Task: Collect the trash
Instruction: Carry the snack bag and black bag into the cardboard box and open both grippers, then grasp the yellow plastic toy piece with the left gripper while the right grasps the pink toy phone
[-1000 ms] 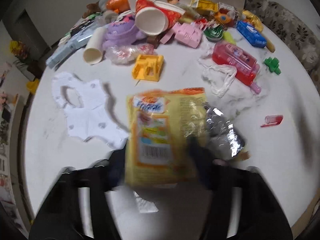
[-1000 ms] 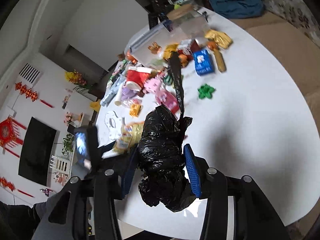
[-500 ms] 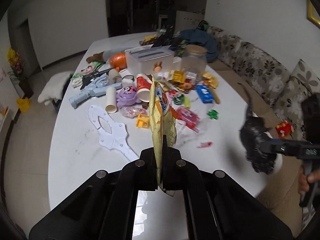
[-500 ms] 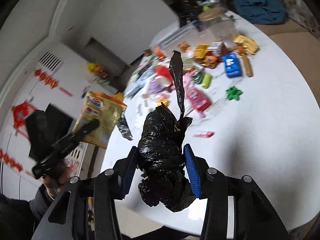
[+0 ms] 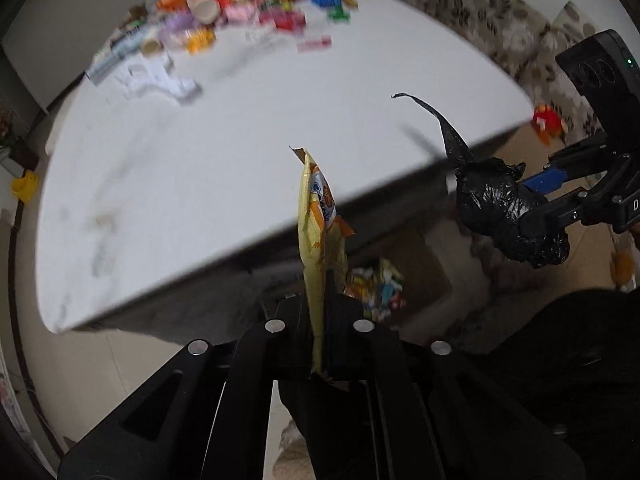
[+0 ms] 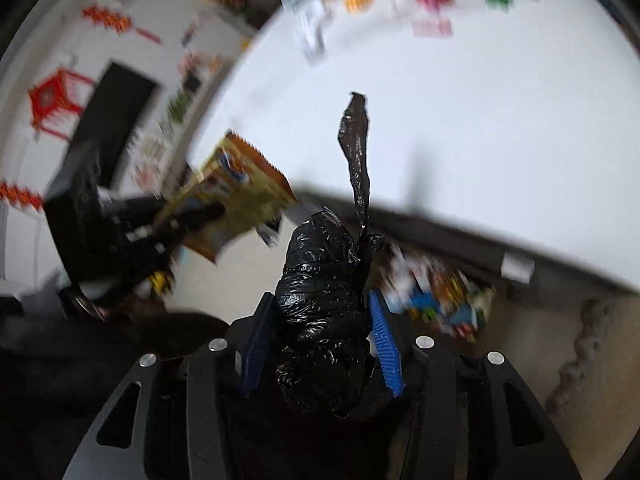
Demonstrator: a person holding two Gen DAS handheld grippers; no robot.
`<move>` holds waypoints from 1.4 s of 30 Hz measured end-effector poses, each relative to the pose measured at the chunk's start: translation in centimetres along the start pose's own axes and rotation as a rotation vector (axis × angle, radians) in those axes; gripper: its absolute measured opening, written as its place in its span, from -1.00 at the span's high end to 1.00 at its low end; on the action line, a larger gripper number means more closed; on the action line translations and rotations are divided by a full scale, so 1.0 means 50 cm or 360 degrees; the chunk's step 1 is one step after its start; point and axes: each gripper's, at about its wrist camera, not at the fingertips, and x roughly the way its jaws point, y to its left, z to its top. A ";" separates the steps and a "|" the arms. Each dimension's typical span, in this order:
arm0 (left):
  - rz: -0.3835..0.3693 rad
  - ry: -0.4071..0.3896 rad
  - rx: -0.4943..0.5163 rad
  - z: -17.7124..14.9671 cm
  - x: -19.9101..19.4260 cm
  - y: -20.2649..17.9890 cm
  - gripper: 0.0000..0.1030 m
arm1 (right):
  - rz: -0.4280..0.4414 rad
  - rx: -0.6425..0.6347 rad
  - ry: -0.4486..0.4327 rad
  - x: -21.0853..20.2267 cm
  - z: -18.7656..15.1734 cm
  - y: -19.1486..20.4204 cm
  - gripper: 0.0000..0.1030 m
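My left gripper [image 5: 320, 300] is shut on a yellow snack wrapper [image 5: 316, 224], held edge-on in front of the table's near edge. The wrapper also shows in the right wrist view [image 6: 240, 196], with the left gripper [image 6: 188, 216] on it. My right gripper [image 6: 320, 320] is shut on a crumpled black plastic bag [image 6: 324, 280] with a long strip sticking up. That bag also shows in the left wrist view [image 5: 500, 208]. Both grippers are off the table, above a box of colourful trash on the floor [image 5: 376, 284], seen too in the right wrist view [image 6: 436, 296].
The white round table [image 5: 240, 152] carries a far pile of toys, cups and wrappers [image 5: 248, 12] and a small red piece [image 5: 314, 43]. A patterned sofa [image 5: 480, 28] stands behind the table. A red toy [image 5: 546, 122] lies on the floor.
Both grippers have pulled back from over the table and tilted down past its near edge, carrying the wrapper and the black bag toward the floor box. Both grips stay shut.
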 end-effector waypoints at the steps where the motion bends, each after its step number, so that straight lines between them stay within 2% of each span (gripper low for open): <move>1: -0.0039 0.0048 -0.0002 -0.008 0.026 0.000 0.45 | -0.0038 0.0002 0.0065 0.036 -0.009 -0.020 0.00; 2: -0.0021 0.0086 -0.0002 -0.019 0.054 -0.003 0.02 | -0.0061 0.0012 0.0102 0.056 -0.012 -0.032 -0.05; 3: -0.0016 0.0093 0.0007 -0.028 0.066 -0.004 -0.13 | -0.0087 0.0021 0.0156 0.088 -0.015 -0.050 -0.17; 4: -0.0038 0.0103 0.0022 -0.032 0.085 -0.006 -0.25 | -0.0114 0.0019 0.0185 0.111 -0.016 -0.064 -0.19; 6: -0.0019 0.0146 0.0012 -0.033 0.113 -0.006 -0.26 | -0.0219 0.0014 0.0264 0.155 -0.014 -0.091 -0.19; 8: -0.0050 0.0180 -0.0009 -0.028 0.128 0.000 -0.26 | -0.0244 0.0013 0.0280 0.160 -0.010 -0.094 -0.19; 10: -0.0041 0.0172 -0.0014 -0.018 0.122 0.011 -0.26 | -0.0236 -0.0001 0.0256 0.139 -0.011 -0.081 -0.19; 13: -0.0044 0.0120 -0.0035 -0.011 0.082 0.031 -0.26 | -0.0176 -0.0106 0.0130 0.051 0.006 -0.023 -0.21; 15: -0.0037 0.0037 -0.0056 -0.005 0.038 0.045 -0.29 | -0.0166 -0.0204 -0.0048 -0.028 0.059 0.014 -0.33; 16: -0.0020 -0.0014 -0.0069 0.001 0.015 0.053 -0.38 | -0.0172 -0.0234 -0.0132 -0.059 0.090 0.025 -0.38; 17: -0.0006 -0.0061 -0.0083 0.017 -0.002 0.065 -0.48 | -0.0190 -0.0256 -0.0243 -0.092 0.138 0.035 -0.38; 19: 0.0039 -0.0160 -0.0129 0.055 -0.035 0.097 -0.53 | -0.0243 -0.0250 -0.0391 -0.126 0.232 0.033 -0.43; 22: 0.0051 -0.0251 -0.0232 0.119 -0.059 0.148 -0.53 | -0.0408 -0.0171 -0.0574 -0.139 0.414 -0.007 -0.43; 24: 0.0067 -0.0266 -0.0303 0.150 -0.062 0.181 -0.53 | -0.0557 -0.0138 -0.0613 -0.125 0.504 -0.030 -0.43; 25: 0.0071 -0.0266 -0.0341 0.168 -0.060 0.200 -0.53 | -0.0648 -0.0134 -0.0591 -0.108 0.563 -0.047 -0.43; 26: 0.0079 -0.0265 -0.0370 0.178 -0.057 0.212 -0.53 | -0.0697 -0.0135 -0.0574 -0.093 0.593 -0.053 -0.43; 29: 0.0071 -0.0267 -0.0458 0.212 -0.044 0.263 -0.53 | -0.0775 -0.0092 -0.0475 -0.037 0.682 -0.088 -0.43; 30: 0.0077 -0.0265 -0.0474 0.224 -0.041 0.283 -0.53 | -0.0781 -0.0061 -0.0445 -0.025 0.701 -0.105 -0.33; 31: 0.0078 -0.0265 -0.0484 0.236 -0.038 0.302 -0.53 | -0.0778 -0.0035 -0.0413 -0.012 0.717 -0.113 -0.12; 33: 0.0083 -0.0265 -0.0495 0.259 -0.031 0.334 -0.53 | -0.0828 -0.0006 -0.0316 0.022 0.739 -0.130 0.18; 34: 0.0084 -0.0267 -0.0494 0.271 -0.028 0.344 -0.53 | -0.0878 -0.0046 -0.0305 0.030 0.742 -0.124 0.20; 36: 0.0088 -0.0272 -0.0475 0.309 -0.013 0.359 -0.53 | -0.0864 -0.0064 -0.0286 0.032 0.737 -0.117 0.21; 42: 0.0089 -0.0287 -0.0380 0.445 0.045 0.373 -0.53 | -0.0611 0.0095 -0.0518 -0.082 0.651 -0.077 0.21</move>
